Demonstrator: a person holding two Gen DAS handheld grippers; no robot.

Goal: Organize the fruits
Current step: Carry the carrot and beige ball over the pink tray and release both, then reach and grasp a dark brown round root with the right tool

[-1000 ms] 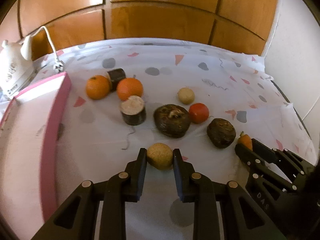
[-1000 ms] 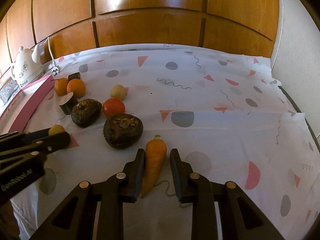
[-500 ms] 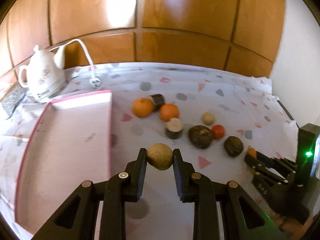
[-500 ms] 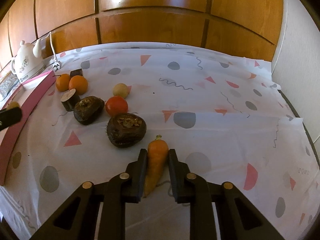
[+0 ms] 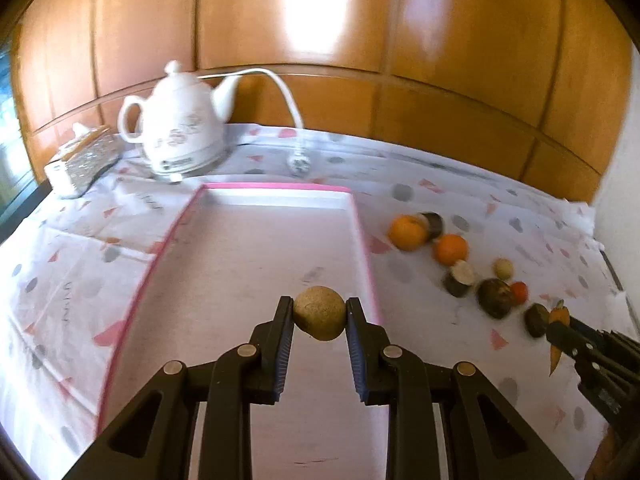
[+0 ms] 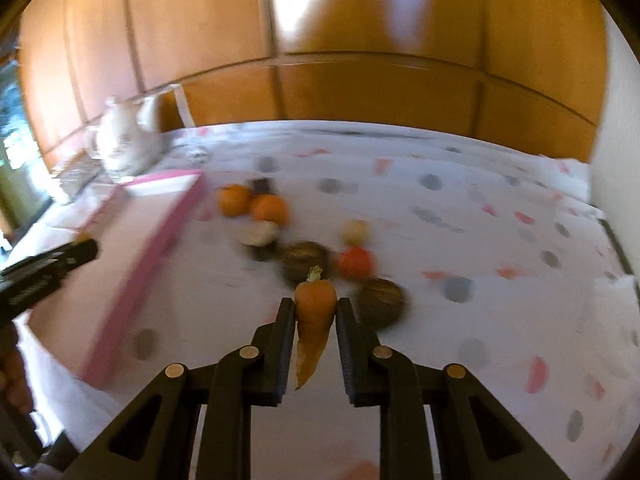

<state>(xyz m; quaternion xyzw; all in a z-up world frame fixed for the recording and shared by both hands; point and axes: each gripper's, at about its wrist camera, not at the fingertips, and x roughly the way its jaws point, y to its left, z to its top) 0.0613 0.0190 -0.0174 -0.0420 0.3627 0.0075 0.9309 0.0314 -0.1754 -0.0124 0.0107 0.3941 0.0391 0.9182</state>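
My left gripper [image 5: 319, 312] is shut on a round tan fruit [image 5: 319, 313] and holds it above the near right part of the pink-rimmed white tray [image 5: 362, 232]. My right gripper [image 6: 315, 312] is shut on an orange carrot [image 6: 314, 316], lifted above the cloth. It also shows at the right edge of the left wrist view [image 5: 558, 330]. Two oranges [image 5: 408, 233], a tomato [image 5: 520, 291], a pale round fruit [image 5: 503, 268] and dark brown lumps [image 5: 494, 298] lie on the cloth right of the tray.
A white kettle [image 5: 182, 132] with its cord stands behind the tray, with a glittery box [image 5: 82, 160] to its left. Wooden panels back the table. A white wall closes the right side. The tray's pink rim [image 6: 154, 264] shows left of my right gripper.
My left gripper has carried the tan fruit up and left, from the cloth to above the tray. My right gripper has closed on the carrot and lifted it, moving leftward.
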